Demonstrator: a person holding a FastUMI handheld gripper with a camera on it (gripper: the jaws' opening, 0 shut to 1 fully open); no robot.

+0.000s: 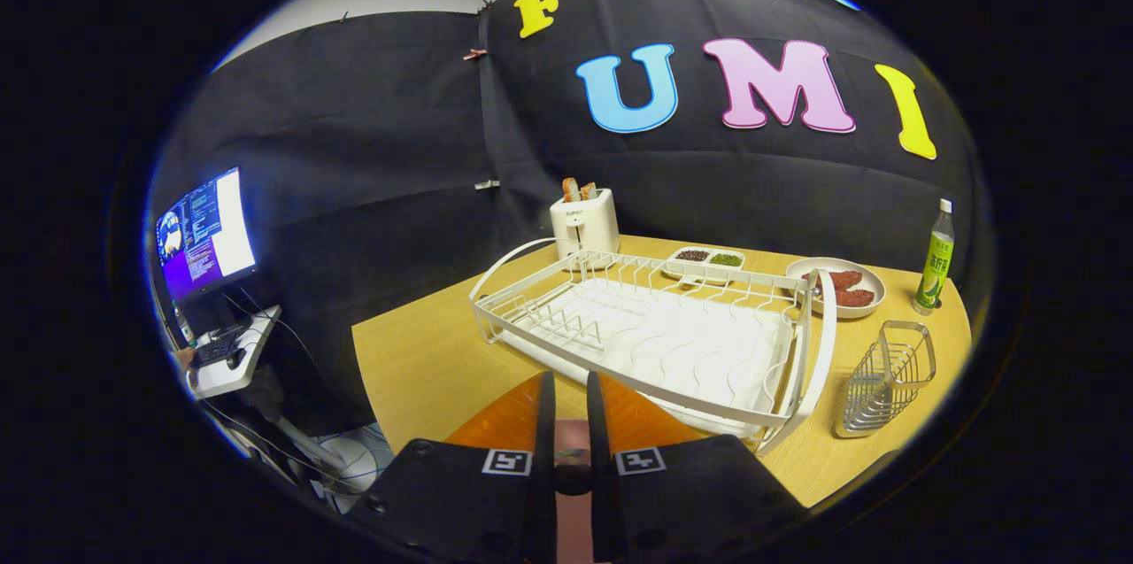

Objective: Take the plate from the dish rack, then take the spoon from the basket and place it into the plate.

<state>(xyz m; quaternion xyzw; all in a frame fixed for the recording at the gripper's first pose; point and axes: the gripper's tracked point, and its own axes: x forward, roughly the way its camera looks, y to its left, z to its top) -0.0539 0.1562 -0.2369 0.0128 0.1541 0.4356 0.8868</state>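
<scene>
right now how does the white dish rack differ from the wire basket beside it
The dish rack is white, wide and low, with a tray under its wires; the wire basket is bare metal, narrow and tall. The rack lies just beyond the hand-held gripper, which is shut on the orange plate; the basket stands off to one side. Both are wire-built and stand on the wooden table.

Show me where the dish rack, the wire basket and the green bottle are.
dish rack (pixel 531 282), gripper view, on its far rim.
wire basket (pixel 885 387), gripper view, on its wire side.
green bottle (pixel 936 267), gripper view, on its label.
</scene>
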